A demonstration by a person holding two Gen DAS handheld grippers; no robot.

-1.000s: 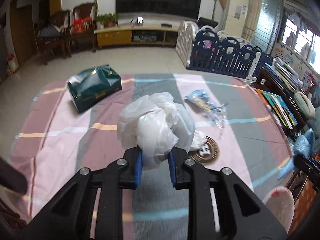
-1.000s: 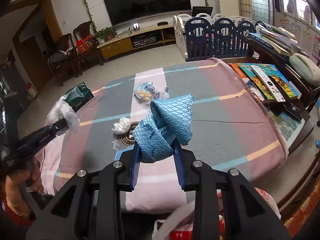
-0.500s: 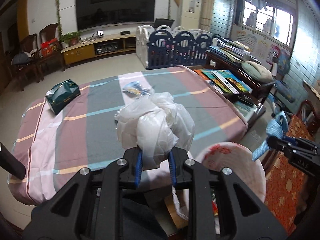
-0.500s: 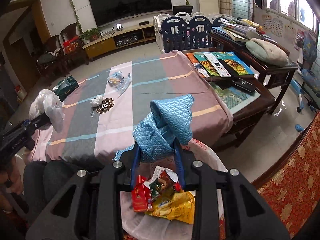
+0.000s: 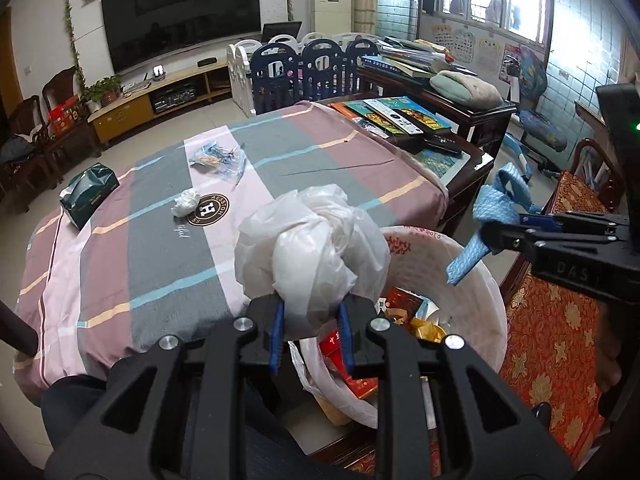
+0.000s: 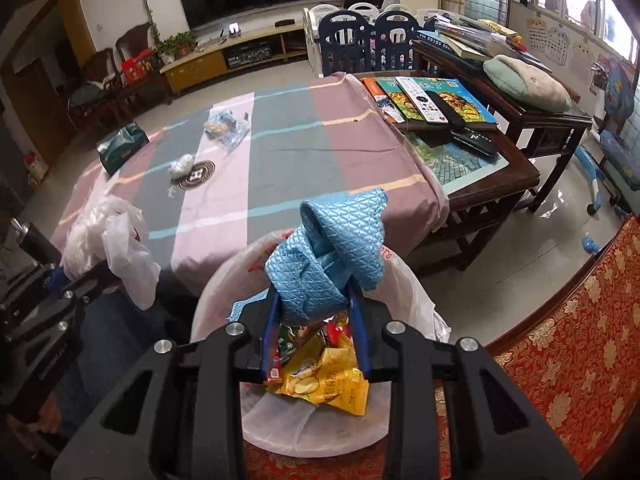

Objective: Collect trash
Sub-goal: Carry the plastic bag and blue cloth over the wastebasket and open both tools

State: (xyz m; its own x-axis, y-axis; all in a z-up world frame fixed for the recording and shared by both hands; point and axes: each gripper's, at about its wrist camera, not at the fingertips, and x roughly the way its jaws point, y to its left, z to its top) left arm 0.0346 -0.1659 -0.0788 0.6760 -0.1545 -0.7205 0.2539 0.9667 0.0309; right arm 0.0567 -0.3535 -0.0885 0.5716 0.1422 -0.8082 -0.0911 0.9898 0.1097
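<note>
left cam: my left gripper [image 5: 311, 330] pinching white plastic bag [image 5: 312, 252] over trash bin [image 5: 476, 280] rim, contents mostly blocked | right cam: right gripper [image 6: 316, 334] clamping blue quilted wrapper [image 6: 332, 256] above bin, chip bag [image 6: 324, 384] visible inside

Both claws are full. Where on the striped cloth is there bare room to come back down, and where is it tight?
Bare: the wide grey and mauve stripes right of the round H logo, out to the books, and the whole near edge by the bin. Crowded: the far-left part, with the crumpled tissue touching the logo, the clear wrapper behind it and the green pack at the left edge.
</note>
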